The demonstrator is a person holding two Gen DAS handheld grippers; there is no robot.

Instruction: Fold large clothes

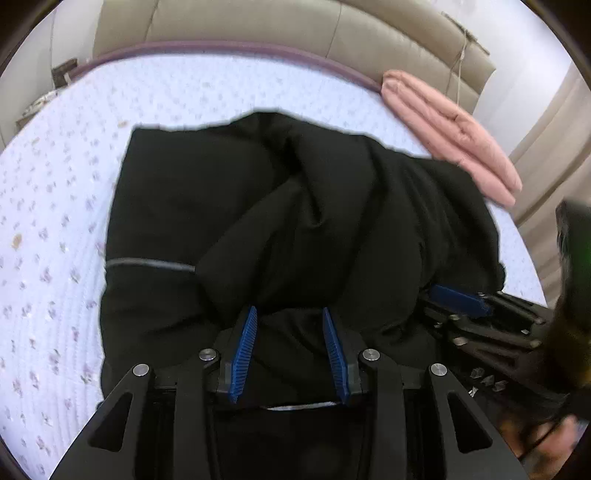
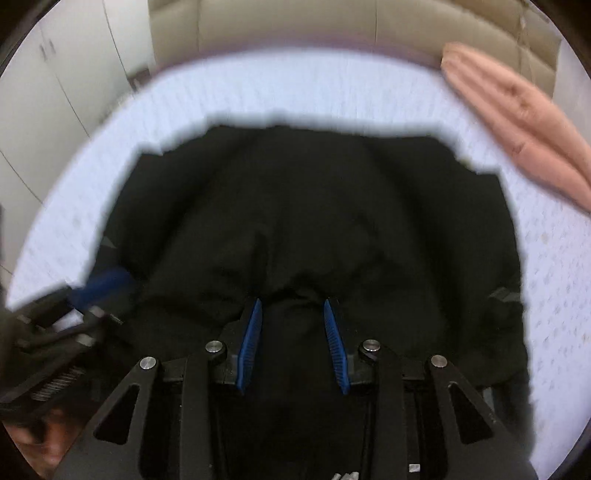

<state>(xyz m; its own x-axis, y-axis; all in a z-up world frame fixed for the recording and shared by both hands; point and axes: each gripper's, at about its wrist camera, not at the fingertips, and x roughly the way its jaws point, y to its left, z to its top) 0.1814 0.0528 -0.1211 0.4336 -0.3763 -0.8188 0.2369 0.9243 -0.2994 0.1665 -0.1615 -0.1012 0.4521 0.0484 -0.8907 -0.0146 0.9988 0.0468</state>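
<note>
A large black garment [image 1: 280,206] lies bunched on the bed, with a thin grey stripe at its left. My left gripper [image 1: 290,314] has its blue fingers apart with a fold of the black cloth between them. My right gripper [image 2: 293,306] likewise has its fingers apart with black cloth [image 2: 295,206] bunched between them. The right gripper also shows at the right of the left wrist view [image 1: 458,301], at the garment's right edge. The left gripper shows blurred at the left of the right wrist view [image 2: 99,286].
The bed has a pale lilac flowered sheet [image 1: 59,206]. A folded pink garment [image 1: 450,133] lies at the far right by the beige padded headboard [image 1: 258,26]; it also shows in the right wrist view [image 2: 517,122]. White cupboards [image 2: 55,74] stand left.
</note>
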